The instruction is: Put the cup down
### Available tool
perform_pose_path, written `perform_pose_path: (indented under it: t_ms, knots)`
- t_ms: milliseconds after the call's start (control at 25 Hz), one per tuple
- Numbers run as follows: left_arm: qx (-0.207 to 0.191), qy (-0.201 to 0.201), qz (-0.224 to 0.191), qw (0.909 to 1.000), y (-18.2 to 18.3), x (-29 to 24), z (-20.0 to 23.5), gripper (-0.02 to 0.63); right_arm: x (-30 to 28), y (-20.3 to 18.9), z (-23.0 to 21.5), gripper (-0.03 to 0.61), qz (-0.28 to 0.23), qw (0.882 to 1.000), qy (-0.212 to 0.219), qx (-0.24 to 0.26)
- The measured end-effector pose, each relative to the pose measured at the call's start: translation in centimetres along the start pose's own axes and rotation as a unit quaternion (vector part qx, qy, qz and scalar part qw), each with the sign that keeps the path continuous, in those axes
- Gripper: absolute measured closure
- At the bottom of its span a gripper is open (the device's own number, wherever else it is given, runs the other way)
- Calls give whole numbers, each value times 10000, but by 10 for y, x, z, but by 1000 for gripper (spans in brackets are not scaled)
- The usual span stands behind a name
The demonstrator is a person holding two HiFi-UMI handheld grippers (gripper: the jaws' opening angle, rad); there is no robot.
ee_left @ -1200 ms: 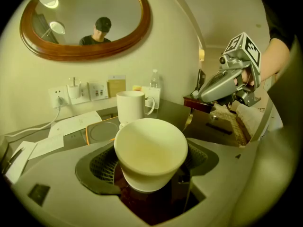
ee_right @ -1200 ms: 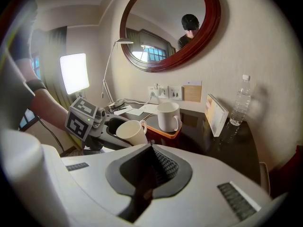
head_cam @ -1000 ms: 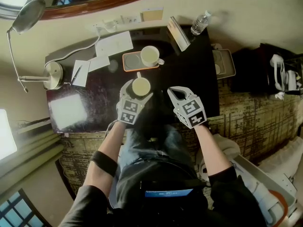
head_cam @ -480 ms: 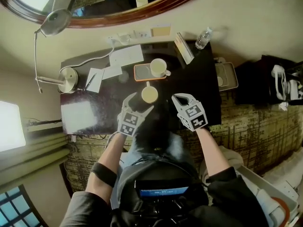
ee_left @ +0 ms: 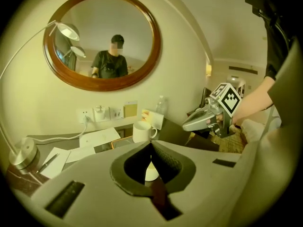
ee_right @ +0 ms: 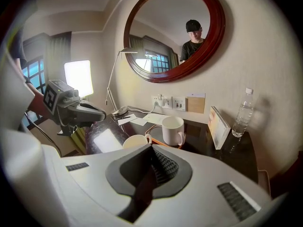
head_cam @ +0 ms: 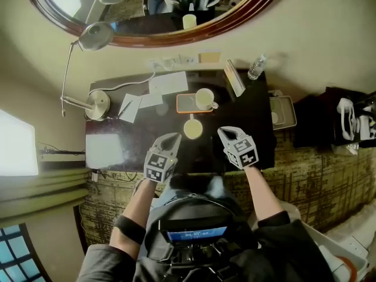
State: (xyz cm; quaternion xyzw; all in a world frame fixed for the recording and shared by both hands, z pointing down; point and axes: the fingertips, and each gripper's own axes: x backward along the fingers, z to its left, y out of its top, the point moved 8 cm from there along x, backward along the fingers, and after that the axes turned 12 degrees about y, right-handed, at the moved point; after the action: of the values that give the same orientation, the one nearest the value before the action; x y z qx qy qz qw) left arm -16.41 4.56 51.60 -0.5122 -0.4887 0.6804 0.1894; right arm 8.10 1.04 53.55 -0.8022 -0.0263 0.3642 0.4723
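Left hand-held gripper (head_cam: 171,140) now sits back from the cup (head_cam: 192,128) it was around a second ago; its jaws have just closed, tips meeting on nothing. Cup stands upright on the surface (head_cam: 249,119), just short of the tray (head_cam: 183,104), so the put-down looks done. Right hand-held gripper (head_cam: 225,133) has its jaws together, empty.

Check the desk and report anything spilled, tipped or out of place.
Nothing looks spilled or tipped. One cup stands upright on the orange tray; the other cup stands upright on the bare desk in front of it, off the tray. The papers lie at loose angles near the lamp.
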Motion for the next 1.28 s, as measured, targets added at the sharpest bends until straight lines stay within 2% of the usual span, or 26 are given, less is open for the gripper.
perform_pose_path:
  t_ms: [200, 320, 520, 680, 920, 1120, 1160, 1280]
  knots:
    - [241, 285, -92, 9993, 4, 10, 19, 611, 3, 9, 2, 563, -65, 9999, -8, 90]
    - [320, 322, -101, 9989, 10, 15, 22, 611, 6, 14, 4, 563, -154, 9998, -27, 144]
    - [162, 398, -133, 9990, 5, 18, 25, 611, 4, 7, 8, 563, -125, 9998, 26, 121]
    - [45, 289, -59, 9996, 12, 22, 17, 611, 4, 4, 8, 563, -133, 9998, 67, 110]
    - [344, 456, -58, 9984, 9, 21, 23, 611, -3, 4, 7, 563, -105, 9997, 191, 98]
    - [296, 510, 2, 9983, 13, 19, 26, 611, -7, 6, -3, 557, -151, 9996, -87, 205]
    - [294, 522, 17, 9982, 13, 18, 26, 611, -9, 5, -7, 550, -125, 9996, -135, 201]
    - [306, 577, 21, 9979, 11, 10, 31, 611, -15, 9, -20, 420, -116, 9995, -179, 228]
